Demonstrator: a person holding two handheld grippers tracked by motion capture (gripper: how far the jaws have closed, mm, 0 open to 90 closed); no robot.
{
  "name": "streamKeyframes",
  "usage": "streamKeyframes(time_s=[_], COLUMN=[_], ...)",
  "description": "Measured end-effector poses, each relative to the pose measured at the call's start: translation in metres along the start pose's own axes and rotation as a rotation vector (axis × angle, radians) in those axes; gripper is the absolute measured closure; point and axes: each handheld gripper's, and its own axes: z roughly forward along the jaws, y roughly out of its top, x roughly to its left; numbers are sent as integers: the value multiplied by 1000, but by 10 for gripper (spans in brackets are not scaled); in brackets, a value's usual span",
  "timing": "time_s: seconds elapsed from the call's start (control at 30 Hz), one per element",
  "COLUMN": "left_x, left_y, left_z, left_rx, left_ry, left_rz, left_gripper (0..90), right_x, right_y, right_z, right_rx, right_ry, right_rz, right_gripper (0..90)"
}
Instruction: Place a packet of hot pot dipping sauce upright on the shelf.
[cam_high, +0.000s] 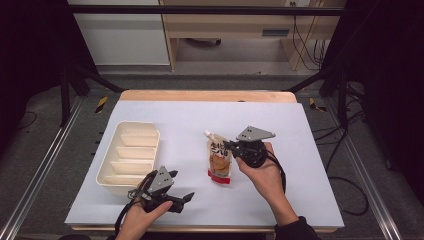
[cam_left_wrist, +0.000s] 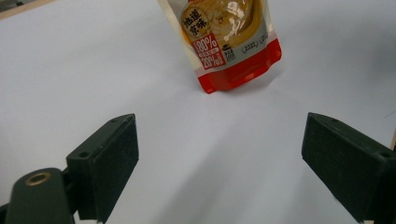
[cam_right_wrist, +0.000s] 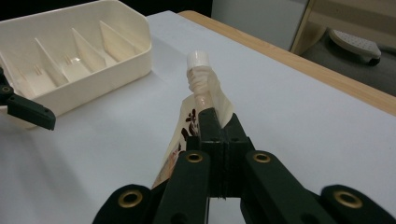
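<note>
The white table cover (cam_high: 200, 120) is lit evenly from overhead; the surroundings are left dark. Soft shadows are cast beneath the pouch (cam_left_wrist: 229, 42) in the left gripper view. Glare is seen on its foil. Near jaws are rendered blurred in both gripper views.

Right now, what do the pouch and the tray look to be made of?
Pouch: likely flexible plastic film, glossy; it shines under the light, crumples below its white cap, and carries printed labels. Tray: probably rigid plastic, cream with a dull, smooth finish; its thin dividers look moulded in one piece with the walls.
</note>
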Motion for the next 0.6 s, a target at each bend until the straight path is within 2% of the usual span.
streamKeyframes(time_s=[0.1, 0.17, 0.23, 0.33, 0.43, 0.6], left_x=[0, 0, 1, 4, 8, 17], left_y=[4, 9, 15, 23, 29, 37], left_z=[-3, -8, -13, -19, -23, -30], left_rx=[6, 4, -10, -24, -10, 3], left_ry=[-10, 11, 3, 21, 35, 37], left_rz=[34, 61, 74, 92, 123, 158], left_gripper=[102, 99, 98, 93, 92, 90], right_x=[6, 12, 17, 26, 35, 43], right_y=[3, 5, 7, 10, 11, 12], right_z=[-1, -1, -2, -3, -4, -5], right_rx=[-7, -5, -7, -9, 0, 3], right_ry=[6, 16, 37, 82, 113, 175], right_rz=[-32, -61, -90, -132, -202, -250], right_gripper=[900, 900, 900, 900, 899, 896])
